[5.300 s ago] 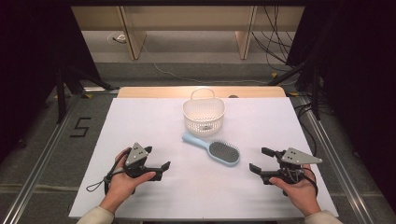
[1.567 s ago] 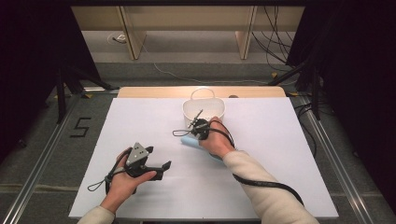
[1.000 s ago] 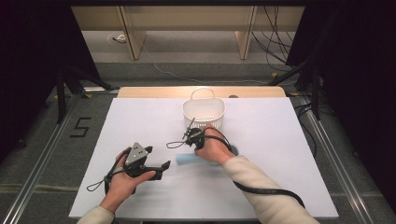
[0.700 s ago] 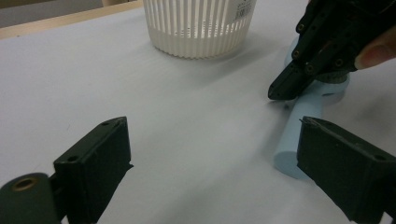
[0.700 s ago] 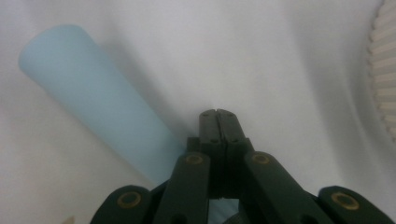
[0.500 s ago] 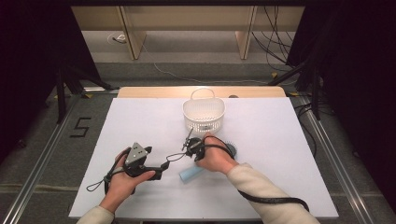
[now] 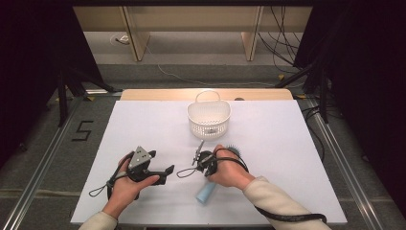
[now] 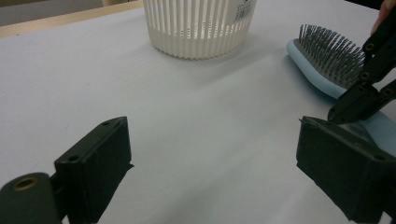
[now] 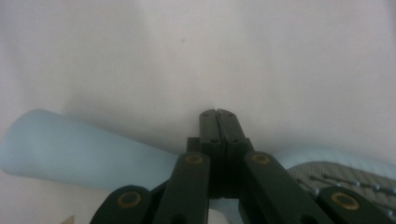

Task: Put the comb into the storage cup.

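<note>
Right gripper (image 7: 200,162) held low over the table (image 7: 297,163), forearm entering from the lower right corner and angled up-left, wrist bent inward, hand wrapped over the body. Jaws pressed flat together in the right gripper view, tips past the far side of the hairbrush (image 9: 84,156), nothing pinched between them; closed pair lying across the neck where handle meets head. Left gripper (image 7: 165,171) resting on the table to the left of the hairbrush, forearm coming from the bottom edge, jaws spread wide and pointed toward the hairbrush, nothing between them. Hairbrush (image 7: 207,191) lying flat on the table in front of the basket (image 7: 208,117), near side, apart from it. Long axis diagonal: pale blue handle pointing toward the person and slightly left, bristled head (image 8: 327,53) pointing away toward the right of the basket, bristles up. Basket upright, handle raised, standing at the centre rear of the table. Open white surface to the left and right of the basket, well clear to both side edges. Handle end of the hairbrush near the front table edge but still on the surface. Narrow gap between the left gripper's jaws and the right gripper.
</note>
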Available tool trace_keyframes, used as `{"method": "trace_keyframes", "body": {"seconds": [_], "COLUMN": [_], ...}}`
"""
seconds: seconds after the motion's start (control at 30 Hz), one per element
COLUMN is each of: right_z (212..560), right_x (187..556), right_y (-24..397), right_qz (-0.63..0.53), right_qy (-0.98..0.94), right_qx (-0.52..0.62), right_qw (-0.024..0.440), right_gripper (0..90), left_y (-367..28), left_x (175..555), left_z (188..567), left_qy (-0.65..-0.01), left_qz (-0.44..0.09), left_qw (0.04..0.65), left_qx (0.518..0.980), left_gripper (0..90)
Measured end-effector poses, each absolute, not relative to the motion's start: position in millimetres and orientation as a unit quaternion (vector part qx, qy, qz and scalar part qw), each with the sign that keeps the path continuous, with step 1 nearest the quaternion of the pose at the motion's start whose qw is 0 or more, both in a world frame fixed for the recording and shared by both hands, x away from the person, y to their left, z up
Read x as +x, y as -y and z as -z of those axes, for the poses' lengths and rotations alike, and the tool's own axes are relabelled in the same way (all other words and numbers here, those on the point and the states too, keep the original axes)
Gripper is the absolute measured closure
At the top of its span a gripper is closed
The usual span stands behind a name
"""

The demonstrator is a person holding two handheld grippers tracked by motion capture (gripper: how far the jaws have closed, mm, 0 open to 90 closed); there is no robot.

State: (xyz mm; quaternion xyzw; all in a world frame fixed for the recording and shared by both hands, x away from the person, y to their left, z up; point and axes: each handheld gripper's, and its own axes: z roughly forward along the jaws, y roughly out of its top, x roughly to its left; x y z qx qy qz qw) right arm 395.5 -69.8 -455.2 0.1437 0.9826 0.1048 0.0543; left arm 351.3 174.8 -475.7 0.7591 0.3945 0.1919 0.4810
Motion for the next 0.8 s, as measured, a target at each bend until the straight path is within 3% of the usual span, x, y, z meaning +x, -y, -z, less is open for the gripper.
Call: {"method": "trace_keyframes", "body": {"seconds": [0.8], "right_z": [456.0], "right_x": [359.2], "right_y": [143.1], "right_qz": [-0.109], "right_qy": [-0.979], "right_qx": [0.172], "right_qw": [0.025], "right_gripper": [90.0], "left_y": [-173.4], "left_x": [351.3], "left_z": [477.3], "left_qy": [-0.395], "left_qz": [-0.191], "left_qw": [0.477], "left_qx": [0.762], "left_gripper": [9.8]}}
